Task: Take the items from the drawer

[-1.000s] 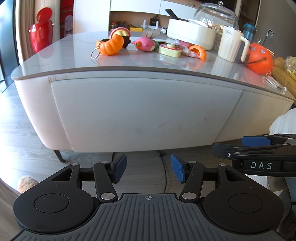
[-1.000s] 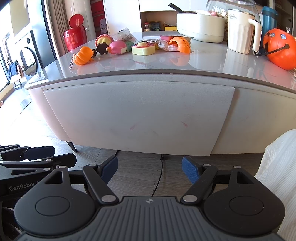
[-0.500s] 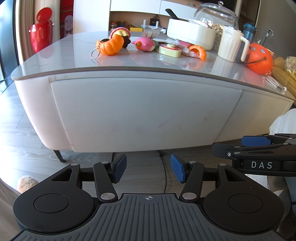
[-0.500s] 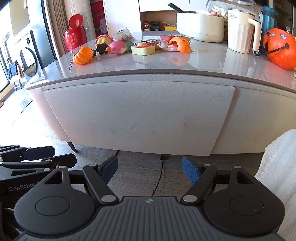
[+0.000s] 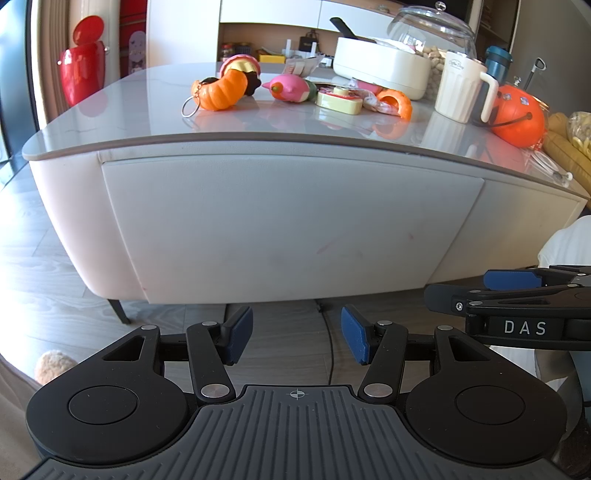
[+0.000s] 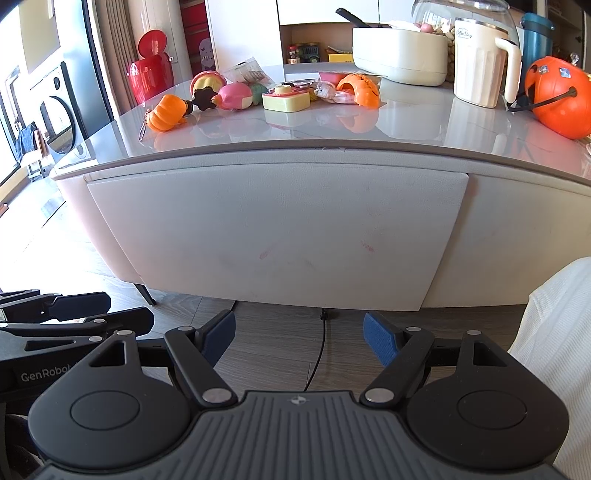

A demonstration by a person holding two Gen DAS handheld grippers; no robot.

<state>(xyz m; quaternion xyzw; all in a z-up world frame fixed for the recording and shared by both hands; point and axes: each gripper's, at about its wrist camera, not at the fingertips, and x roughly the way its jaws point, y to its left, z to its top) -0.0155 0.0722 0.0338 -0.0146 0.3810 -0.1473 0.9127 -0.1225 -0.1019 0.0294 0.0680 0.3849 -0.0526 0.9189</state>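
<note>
The drawer [image 5: 291, 225] in the table's [image 5: 147, 110] front is shut, its panel flush, so its contents cannot be seen. On top, a white tub [image 5: 380, 72] has a dark handle sticking out; beside it a glass dome [image 5: 430, 31] covers nuts, and a white jug [image 5: 461, 90] stands next to an orange pumpkin pail [image 5: 517, 116]. Small toys lie loose. The left gripper [image 5: 297, 339] and right gripper [image 6: 299, 338] hang before the drawer, jaws well apart, holding and touching nothing.
</note>
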